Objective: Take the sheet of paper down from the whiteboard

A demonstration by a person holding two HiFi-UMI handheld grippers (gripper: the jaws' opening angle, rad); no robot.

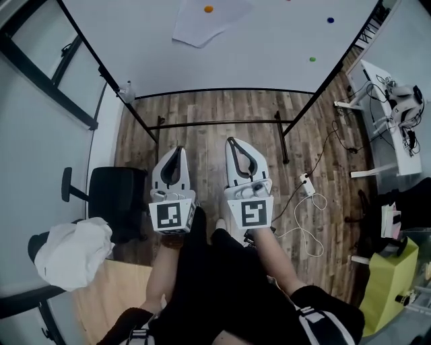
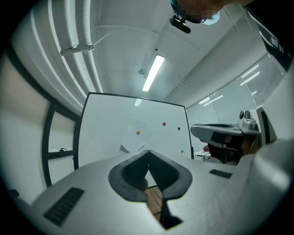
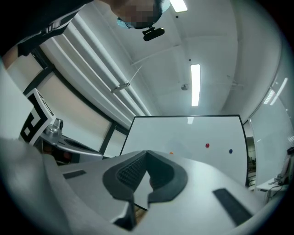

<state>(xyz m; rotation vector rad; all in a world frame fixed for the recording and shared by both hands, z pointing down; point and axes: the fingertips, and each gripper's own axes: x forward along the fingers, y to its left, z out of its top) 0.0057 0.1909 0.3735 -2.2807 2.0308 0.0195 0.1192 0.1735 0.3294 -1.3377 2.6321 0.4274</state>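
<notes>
At top of the head view, an orange magnet (image 1: 208, 9) pins the sheet of paper (image 1: 202, 27) to the whiteboard (image 1: 269, 54). Left gripper (image 1: 176, 149) and right gripper (image 1: 233, 141) sit well short of it, fingers (image 2: 126, 176) together and empty, probably because the reach is not yet made.

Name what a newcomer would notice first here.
The big white whiteboard on its black frame fills the top of the head view, a white sheet of paper held on it by a round orange magnet. Nearer, above the wooden floor, the white left gripper and white right gripper point toward it side by side, jaws shut, empty.
</notes>
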